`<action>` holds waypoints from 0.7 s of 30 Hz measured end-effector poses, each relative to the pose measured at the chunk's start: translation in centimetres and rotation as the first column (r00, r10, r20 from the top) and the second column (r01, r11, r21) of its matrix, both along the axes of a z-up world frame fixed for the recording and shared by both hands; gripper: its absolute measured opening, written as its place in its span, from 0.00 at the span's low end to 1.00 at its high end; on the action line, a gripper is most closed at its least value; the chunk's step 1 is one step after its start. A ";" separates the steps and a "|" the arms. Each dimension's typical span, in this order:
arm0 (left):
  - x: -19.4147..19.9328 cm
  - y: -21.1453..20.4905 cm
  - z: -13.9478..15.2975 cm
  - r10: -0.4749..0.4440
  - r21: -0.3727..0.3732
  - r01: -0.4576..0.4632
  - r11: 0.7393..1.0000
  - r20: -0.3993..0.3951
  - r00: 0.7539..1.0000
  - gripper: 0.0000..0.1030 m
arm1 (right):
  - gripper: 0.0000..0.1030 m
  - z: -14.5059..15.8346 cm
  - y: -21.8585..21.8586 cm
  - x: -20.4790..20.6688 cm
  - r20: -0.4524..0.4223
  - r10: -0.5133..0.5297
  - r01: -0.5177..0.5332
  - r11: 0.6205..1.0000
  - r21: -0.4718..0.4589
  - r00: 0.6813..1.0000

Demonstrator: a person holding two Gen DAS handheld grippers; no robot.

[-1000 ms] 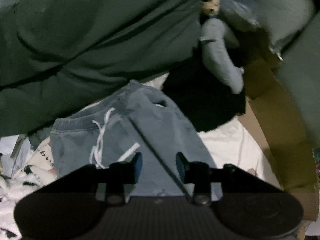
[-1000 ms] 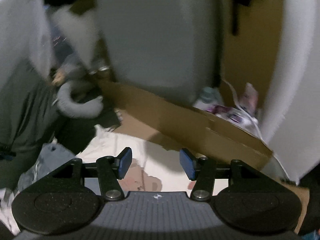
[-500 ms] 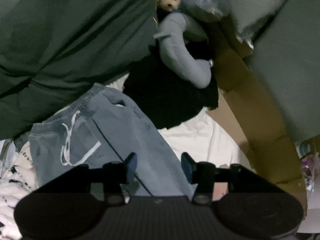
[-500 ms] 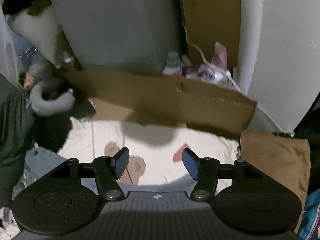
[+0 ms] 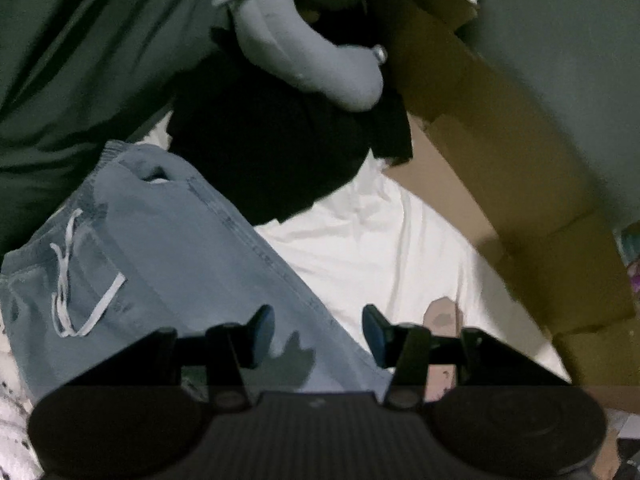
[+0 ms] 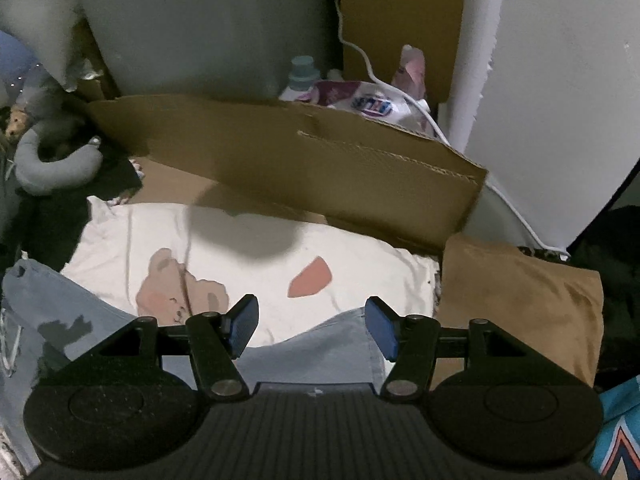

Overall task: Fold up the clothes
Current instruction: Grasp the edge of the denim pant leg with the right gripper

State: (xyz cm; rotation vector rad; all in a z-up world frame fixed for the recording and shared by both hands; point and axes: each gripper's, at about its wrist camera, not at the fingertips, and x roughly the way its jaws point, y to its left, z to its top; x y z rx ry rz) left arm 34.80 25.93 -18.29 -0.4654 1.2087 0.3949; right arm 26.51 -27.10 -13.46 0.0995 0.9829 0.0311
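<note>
Light blue drawstring trousers [image 5: 176, 264] lie flat on a white sheet with a bear print [image 5: 384, 248], waistband at the upper left. My left gripper [image 5: 318, 334] is open and empty, hovering over the trouser leg's right edge. In the right wrist view the trousers [image 6: 320, 354] lie under my open, empty right gripper [image 6: 311, 328], with the bear-print sheet [image 6: 240, 256] beyond.
A cardboard sheet [image 6: 304, 168] stands behind the sheet. A folded brown garment [image 6: 524, 300] lies at the right. A black garment [image 5: 276, 148], a grey plush tube [image 5: 304, 52] and dark green fabric [image 5: 88, 56] lie beyond the trousers. Bottles and a white cable [image 6: 384, 80] sit behind the cardboard.
Both grippers have swung to the right and lower. The left one's jaws have widened and now hover at the trouser leg's edge; the right now looks down on the sheet and trouser end.
</note>
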 end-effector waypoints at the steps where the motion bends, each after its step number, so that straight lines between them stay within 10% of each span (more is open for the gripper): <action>1: 0.4 -0.2 -0.5 -0.008 0.004 0.008 1.000 -0.007 1.000 0.50 | 0.64 -0.2 -0.1 0.1 0.003 -0.001 0.001 1.000 0.002 1.000; 21: 5.5 -1.0 -7.7 -0.052 0.013 0.053 0.999 -0.050 0.997 0.50 | 0.64 -6.5 -2.0 1.8 0.031 -0.004 0.002 0.998 0.061 1.000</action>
